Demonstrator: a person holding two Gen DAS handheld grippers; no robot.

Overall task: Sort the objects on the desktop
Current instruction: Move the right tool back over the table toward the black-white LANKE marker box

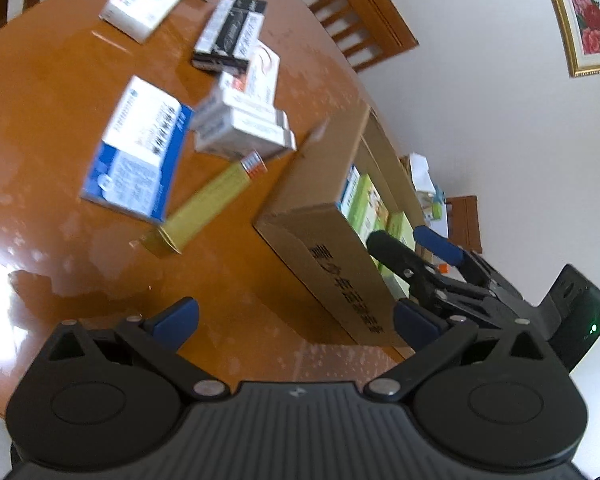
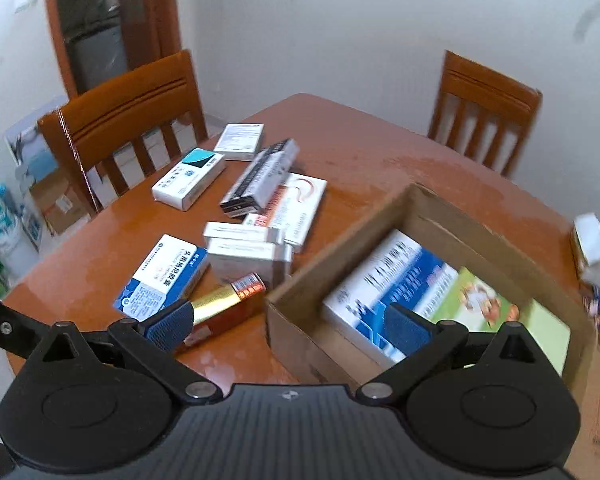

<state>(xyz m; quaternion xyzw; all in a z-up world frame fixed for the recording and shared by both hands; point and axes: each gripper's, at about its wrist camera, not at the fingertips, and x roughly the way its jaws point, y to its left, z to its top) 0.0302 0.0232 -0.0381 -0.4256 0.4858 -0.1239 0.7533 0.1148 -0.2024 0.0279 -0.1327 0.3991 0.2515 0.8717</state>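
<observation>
On the wooden table (image 2: pixel 360 152), right of centre in the right wrist view: one open cardboard box (image 2: pixel 476 236), top flaps up. Contents visible: a white-and-blue carton (image 2: pixel 384 280) lying flat at the left, and a green carton (image 2: pixel 496 308) beside it at the right; the two touch or overlap, cannot tell which. The left wrist view shows the same box (image 1: pixel 332 184) from the side, green packs (image 1: pixel 368 204) showing over its rim.

Loose items outside the box, left of it:
- one blue-and-white flat box (image 2: pixel 164 276)
- one long gold box (image 2: pixel 228 300) with red end, just beside the box's near corner
- two stacked white boxes (image 2: pixel 248 248)
- one white box with red print (image 2: pixel 296 204)
- one black-and-white box (image 2: pixel 260 180), leaning on the red-print one
- one white box with teal-and-black corner (image 2: pixel 188 180)
- one small white box (image 2: pixel 240 140), farthest

Total outside: eight.

Right gripper (image 2: pixel 288 328): jaws wide apart, nothing between them, hovering over the box's near-left corner. Left gripper (image 1: pixel 296 320): jaws wide apart, empty, above the table near the box end.

Two wooden chairs (image 2: pixel 128 120) stand at the far table edges.
</observation>
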